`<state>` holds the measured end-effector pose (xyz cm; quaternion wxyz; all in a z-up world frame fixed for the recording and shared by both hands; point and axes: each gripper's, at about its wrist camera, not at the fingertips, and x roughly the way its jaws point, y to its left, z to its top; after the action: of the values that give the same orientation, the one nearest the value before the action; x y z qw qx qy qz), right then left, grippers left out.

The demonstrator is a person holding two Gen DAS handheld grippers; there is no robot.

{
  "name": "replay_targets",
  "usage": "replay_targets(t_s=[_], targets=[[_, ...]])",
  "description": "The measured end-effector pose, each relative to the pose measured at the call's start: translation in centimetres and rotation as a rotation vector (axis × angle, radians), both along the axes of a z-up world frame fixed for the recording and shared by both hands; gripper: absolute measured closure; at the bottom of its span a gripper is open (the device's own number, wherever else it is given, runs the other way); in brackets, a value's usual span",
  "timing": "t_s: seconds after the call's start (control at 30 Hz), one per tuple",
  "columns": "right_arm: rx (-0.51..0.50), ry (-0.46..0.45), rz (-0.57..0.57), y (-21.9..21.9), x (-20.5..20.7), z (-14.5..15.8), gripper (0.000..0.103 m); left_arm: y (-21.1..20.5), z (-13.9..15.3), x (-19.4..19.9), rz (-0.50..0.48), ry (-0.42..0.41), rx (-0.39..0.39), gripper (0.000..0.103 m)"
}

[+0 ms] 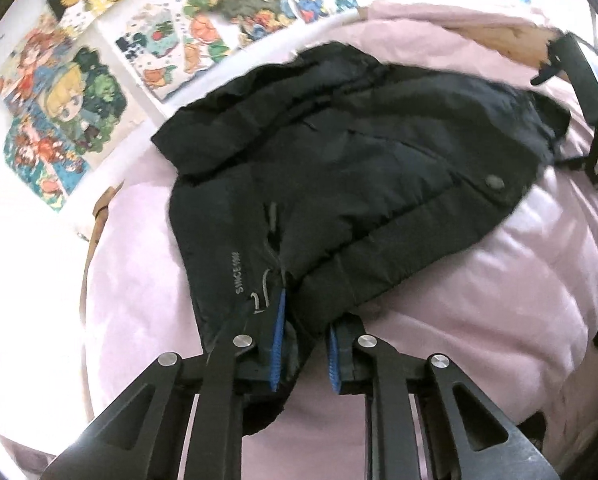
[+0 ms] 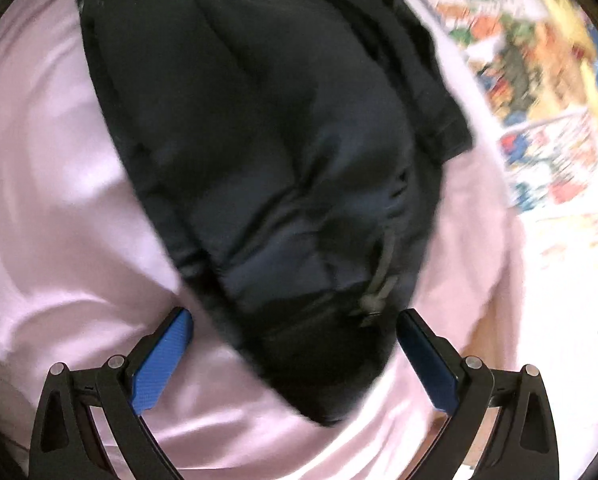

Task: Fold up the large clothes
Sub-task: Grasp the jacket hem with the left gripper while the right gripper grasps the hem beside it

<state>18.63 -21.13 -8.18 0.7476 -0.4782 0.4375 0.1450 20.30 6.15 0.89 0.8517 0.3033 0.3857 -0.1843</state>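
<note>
Black jacket (image 1: 339, 152) lay on pink sheet (image 1: 499, 280). Left gripper (image 1: 305, 332) pinched its near corner; right gripper (image 2: 295, 336) hung spread over hem, w/o contact. Best: right grabs too, lift evenly.

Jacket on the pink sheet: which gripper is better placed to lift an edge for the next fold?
Left. The left gripper already pinches the jacket hem; the right gripper hangs open over it.

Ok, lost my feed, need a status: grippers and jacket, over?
Left gripper shut on jacket edge. Right gripper open, jacket between its fingers, not gripped. Nothing in the way on pink cover.
</note>
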Motion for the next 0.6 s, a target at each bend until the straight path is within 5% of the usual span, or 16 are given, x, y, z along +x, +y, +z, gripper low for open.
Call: replay_targets(t_s=[0.17,0.23,0.3,0.5,0.6], targets=[[-0.085,-0.098,0.059,-0.1,-0.8,-0.7,0.001,-0.2,1.2,0.1,0.032,-0.045,-0.023,0.090],[-0.117,-0.106,0.090,-0.2,-1.2,-1.5,0.011,-0.2,1.6,0.1,0.047,-0.059,-0.036,0.091],[-0.161,-0.116,0.133,0.1,-1.9,-2.4,0.033,0.0,2.2,0.4,0.069,-0.070,-0.065,0.092],[-0.266,-0.213,0.189,-1.3,-1.9,-3.0,0.077,0.4,3.6,0.3,0.094,-0.080,-0.115,0.094],[-0.230,-0.227,0.160,-1.7,-1.9,-1.3,0.089,0.3,4.2,-0.3,0.089,-0.098,-0.102,0.097]])
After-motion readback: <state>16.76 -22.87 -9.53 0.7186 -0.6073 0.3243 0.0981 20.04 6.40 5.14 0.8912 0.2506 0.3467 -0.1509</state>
